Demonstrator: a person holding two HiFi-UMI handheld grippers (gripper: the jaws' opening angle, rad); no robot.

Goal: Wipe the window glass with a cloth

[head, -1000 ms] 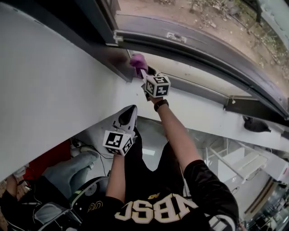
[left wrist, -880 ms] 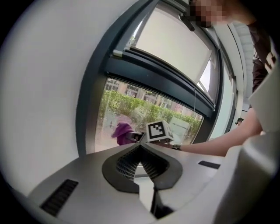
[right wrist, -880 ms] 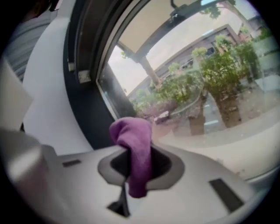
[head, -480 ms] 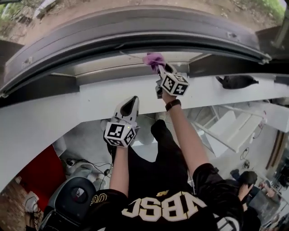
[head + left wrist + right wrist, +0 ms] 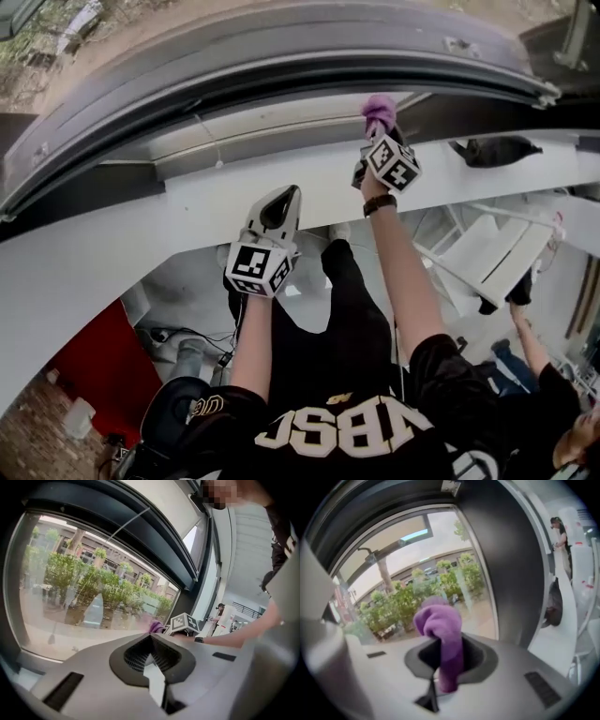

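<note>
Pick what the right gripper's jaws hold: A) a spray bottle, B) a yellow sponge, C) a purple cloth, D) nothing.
C: the right gripper view shows the right gripper shut on a purple cloth, its bunched end raised toward the window glass.

The right arm (image 5: 405,281) is stretched far out and up, forearm bare, with a dark band (image 5: 379,204) round the wrist. At its end the right tongs (image 5: 440,667) point away from the body, jaws clamped on a purple cloth (image 5: 439,623) that bunches up beyond their tips. The left arm (image 5: 251,342) is held nearer and lower, to the left of the right one, elbow bent and forearm bare. The left tongs (image 5: 151,648) point the same way, jaws pressed together with nothing between them. Each marker cube (image 5: 255,269) sits at the near end of its tongs, facing the head.
</note>
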